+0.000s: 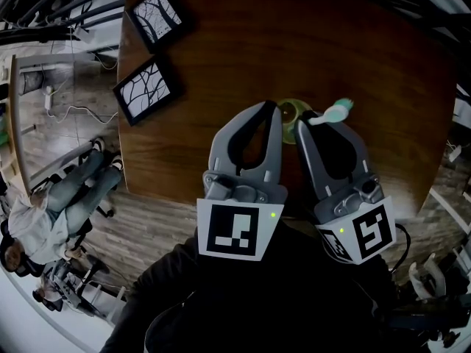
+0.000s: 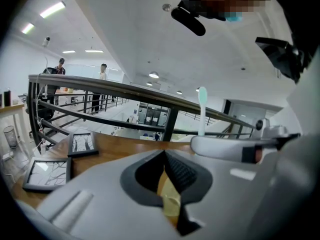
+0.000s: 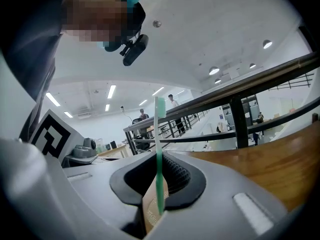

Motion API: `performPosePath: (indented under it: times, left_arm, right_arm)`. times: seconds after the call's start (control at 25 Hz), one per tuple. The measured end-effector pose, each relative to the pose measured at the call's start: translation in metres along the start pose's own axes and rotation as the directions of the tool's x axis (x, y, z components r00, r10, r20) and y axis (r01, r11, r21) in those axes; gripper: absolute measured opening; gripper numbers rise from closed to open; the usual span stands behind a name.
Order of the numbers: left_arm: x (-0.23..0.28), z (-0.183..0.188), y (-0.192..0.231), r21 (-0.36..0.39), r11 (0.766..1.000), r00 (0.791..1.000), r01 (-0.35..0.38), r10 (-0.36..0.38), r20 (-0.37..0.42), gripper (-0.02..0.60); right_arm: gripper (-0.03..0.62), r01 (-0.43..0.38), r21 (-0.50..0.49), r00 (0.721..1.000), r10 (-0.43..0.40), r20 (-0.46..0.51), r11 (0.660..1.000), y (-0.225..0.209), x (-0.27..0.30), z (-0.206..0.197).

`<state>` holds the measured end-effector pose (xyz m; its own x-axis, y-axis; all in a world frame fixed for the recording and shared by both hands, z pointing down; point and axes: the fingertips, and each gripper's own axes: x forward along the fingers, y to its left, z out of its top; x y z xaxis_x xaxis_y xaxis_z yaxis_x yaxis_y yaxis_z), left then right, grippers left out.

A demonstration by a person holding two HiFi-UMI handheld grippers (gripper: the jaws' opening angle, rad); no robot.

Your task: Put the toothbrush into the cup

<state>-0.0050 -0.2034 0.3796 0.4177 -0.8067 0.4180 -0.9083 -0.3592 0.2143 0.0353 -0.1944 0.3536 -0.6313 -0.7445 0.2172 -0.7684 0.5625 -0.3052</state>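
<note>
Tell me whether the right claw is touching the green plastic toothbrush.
Touching. The right gripper view shows the right claw shut on the green plastic toothbrush: its handle stands upright, pinched between the ribbed pads.

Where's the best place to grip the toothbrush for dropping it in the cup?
Its slim handle, pinched from the side, as the right gripper holds it: the toothbrush stands upright, so the bristle head sits clear above the jaws.
</note>
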Motion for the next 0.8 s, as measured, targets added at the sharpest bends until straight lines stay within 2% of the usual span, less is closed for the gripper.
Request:
performPosePath:
  times: [0.8]
  left_arm:
    - [0.007,-0.02,0.002,-0.025,1.0,0.999,-0.015,0.014,-0.038,0.008]
  right_arm:
    - [0.032,-0.018,0.003,0.999,0.018,-0.038,1.0,-0.003,0.004,-0.021]
